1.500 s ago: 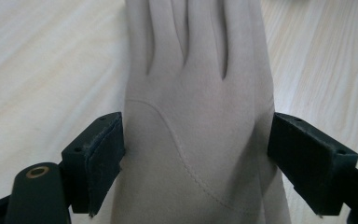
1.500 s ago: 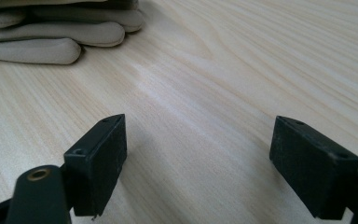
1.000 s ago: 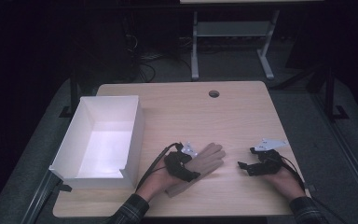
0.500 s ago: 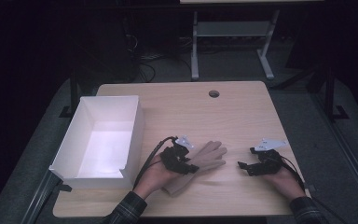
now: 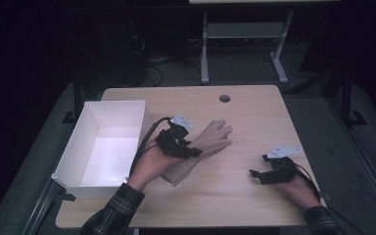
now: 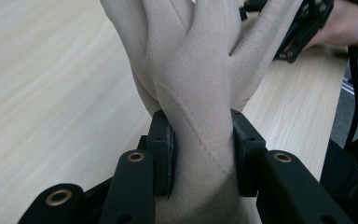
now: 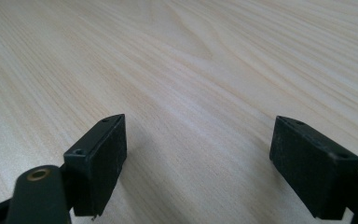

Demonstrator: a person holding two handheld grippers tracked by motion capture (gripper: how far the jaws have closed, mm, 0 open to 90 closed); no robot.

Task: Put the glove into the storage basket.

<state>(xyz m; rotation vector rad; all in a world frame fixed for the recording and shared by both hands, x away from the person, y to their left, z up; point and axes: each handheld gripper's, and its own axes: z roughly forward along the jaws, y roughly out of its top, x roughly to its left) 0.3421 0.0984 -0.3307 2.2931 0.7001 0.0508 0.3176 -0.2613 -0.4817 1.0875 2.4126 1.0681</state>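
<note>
We are lifting the glove (image 5: 200, 149), mid-frame, clamped at its wrist in the left gripper (image 6: 203, 154).

Its jaws have just closed on it; the right gripper (image 5: 255, 174) rests spread wide, empty, lower right. Next, we judge, carry it left into the box (image 5: 73, 159). We count one glove, one box, two grippers.

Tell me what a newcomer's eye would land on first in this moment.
The beige glove at the table's middle, pinched at the wrist by the left gripper. Next, the white box at the table's left edge. The right gripper rests open over bare wood at the right.
</note>
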